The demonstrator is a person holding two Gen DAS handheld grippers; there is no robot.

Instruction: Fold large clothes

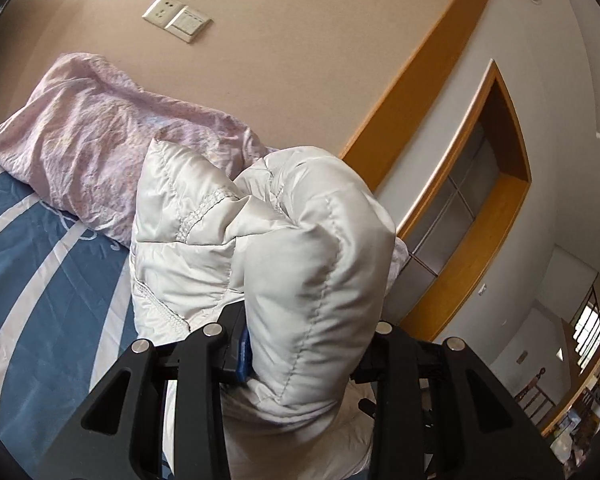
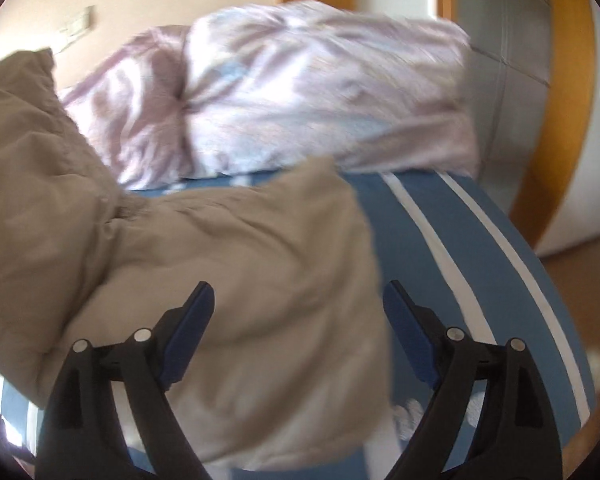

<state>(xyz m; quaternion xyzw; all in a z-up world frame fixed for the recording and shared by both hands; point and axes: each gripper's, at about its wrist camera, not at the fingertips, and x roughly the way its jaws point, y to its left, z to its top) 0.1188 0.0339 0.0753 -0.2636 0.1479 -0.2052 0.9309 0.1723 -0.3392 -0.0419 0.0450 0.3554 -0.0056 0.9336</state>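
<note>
A puffy quilted jacket, pale grey-white in the left wrist view (image 1: 308, 248) and beige in the right wrist view (image 2: 220, 248), lies partly on the blue striped bed. My left gripper (image 1: 300, 356) is shut on a thick fold of the jacket and holds it raised, so the padding bulges up and hides both fingertips. My right gripper (image 2: 298, 300) hangs open just above the jacket's right edge. Its blue pads (image 2: 192, 332) stand wide apart with nothing pressed between them.
A blue sheet with white stripes (image 2: 480, 248) covers the bed. Pink crumpled pillows (image 1: 100, 136) (image 2: 300, 92) lie at the head against a beige wall with a socket plate (image 1: 176, 18). A wood-framed doorway (image 1: 480, 208) and wooden floor (image 2: 580, 280) flank the bed's right side.
</note>
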